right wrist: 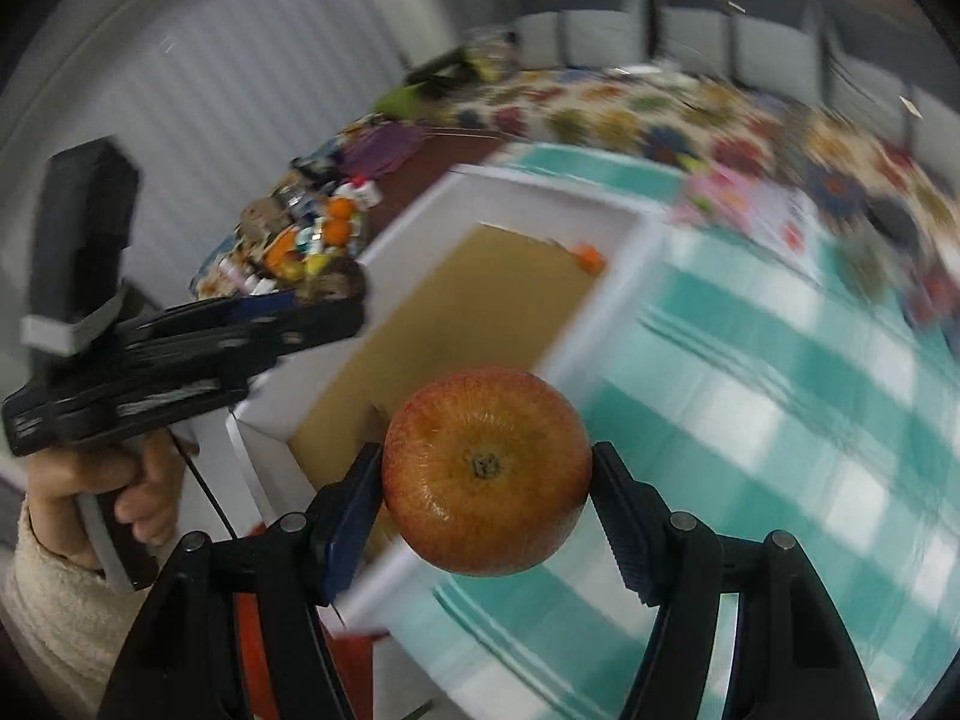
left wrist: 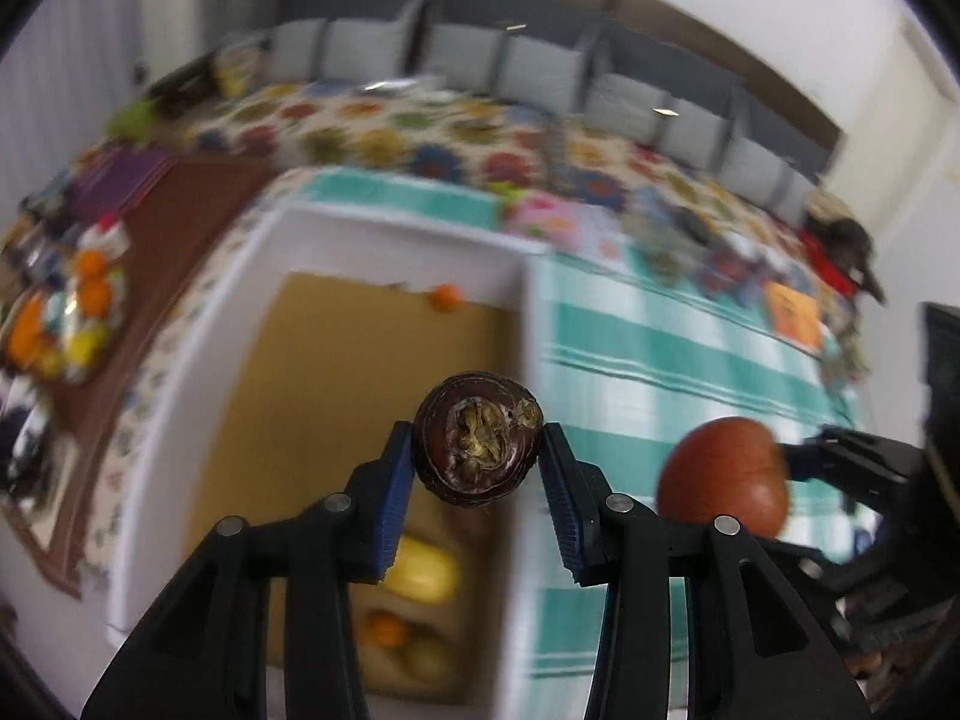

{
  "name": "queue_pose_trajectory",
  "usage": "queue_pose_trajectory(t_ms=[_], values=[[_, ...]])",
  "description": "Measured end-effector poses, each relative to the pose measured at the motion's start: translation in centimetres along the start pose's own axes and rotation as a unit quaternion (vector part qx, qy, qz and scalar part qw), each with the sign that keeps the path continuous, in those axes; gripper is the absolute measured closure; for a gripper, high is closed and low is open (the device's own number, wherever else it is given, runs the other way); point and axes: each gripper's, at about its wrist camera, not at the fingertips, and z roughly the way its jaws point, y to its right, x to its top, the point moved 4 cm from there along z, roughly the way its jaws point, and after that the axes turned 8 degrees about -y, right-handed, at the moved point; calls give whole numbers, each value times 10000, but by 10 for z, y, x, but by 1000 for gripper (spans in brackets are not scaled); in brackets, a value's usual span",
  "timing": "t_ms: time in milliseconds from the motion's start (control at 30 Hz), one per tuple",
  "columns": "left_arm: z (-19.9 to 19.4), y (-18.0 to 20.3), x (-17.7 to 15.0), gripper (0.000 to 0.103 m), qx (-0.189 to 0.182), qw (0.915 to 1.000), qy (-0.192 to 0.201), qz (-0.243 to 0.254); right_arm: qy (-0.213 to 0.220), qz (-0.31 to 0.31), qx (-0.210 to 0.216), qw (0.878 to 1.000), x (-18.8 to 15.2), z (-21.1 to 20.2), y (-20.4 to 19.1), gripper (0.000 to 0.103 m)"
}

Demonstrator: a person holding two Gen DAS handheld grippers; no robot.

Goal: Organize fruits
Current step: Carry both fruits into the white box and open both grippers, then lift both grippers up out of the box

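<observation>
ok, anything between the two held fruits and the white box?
Nothing visible. The left tool holds the dark fruit over the white box; the right tool holds the red apple by its rim. The cardboard floor is mostly bare.

- Domestic living room.
- Beyond the tongs: grey-cushioned sofa (left wrist: 540,60) under a floral cover (left wrist: 420,138).
- Below the tongs: teal checked tablecloth (left wrist: 660,360); household clutter (left wrist: 66,312) far left.
</observation>
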Motion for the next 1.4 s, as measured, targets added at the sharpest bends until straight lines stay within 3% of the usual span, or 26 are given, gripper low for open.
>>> queue_pose_trajectory(t_ms=[167, 367, 633, 700, 733, 800, 867, 967, 1000, 1033, 1100, 1200, 1300, 1400], values=[[61, -66, -1, 60, 385, 9970, -507, -444, -475, -180, -116, 9986, 49, 85, -29, 35], [140, -117, -21, 60, 497, 9881, -1118, -936, -1125, -204, -414, 9926, 64, 184, -23, 35], [186, -152, -40, 59, 586, 9765, -1565, -1363, -1595, -53, -722, 9845, 60, 246, -5, 35], [190, -153, -41, 54, 666, 9751, -1598, -1389, -1761, 10, -729, 9817, 57, 254, 0, 34], [189, -153, -41, 41, 709, 9748, -1593, -1389, -1769, 45, -729, 9815, 58, 255, 1, 34], [186, -153, -40, 31, 762, 9760, -1508, -1373, -1442, 38, -611, 9877, 64, 241, 0, 26], [169, -149, -38, 31, 820, 9803, -1234, -1309, -1259, 63, -647, 9899, 69, 221, 3, 13], [128, -138, -35, 30, 950, 9864, -611, -1195, -946, 107, -698, 9930, 70, 185, 5, 10], [107, -131, -34, 25, 1084, 9873, -310, -1118, -835, 99, -765, 9935, 68, 169, 5, 8], [93, -124, -34, 19, 1211, 9866, -106, -1084, -746, 78, -798, 9940, 65, 155, 4, 7], [60, -113, -36, 17, 1426, 9837, 319, -1047, -554, 36, -813, 9951, 57, 126, -1, 5], [18, -88, -47, 12, 1377, 9843, 721, -841, -359, 2, -791, 9962, 39, 98, -19, 4], [-9, -71, -63, 12, 2061, 9712, 877, -813, -203, -56, -699, 9973, 16, 75, -37, 3], [-18, -60, -75, 12, 2269, 9665, 944, -742, -112, -145, -773, 9968, -6, 63, -51, 3]])
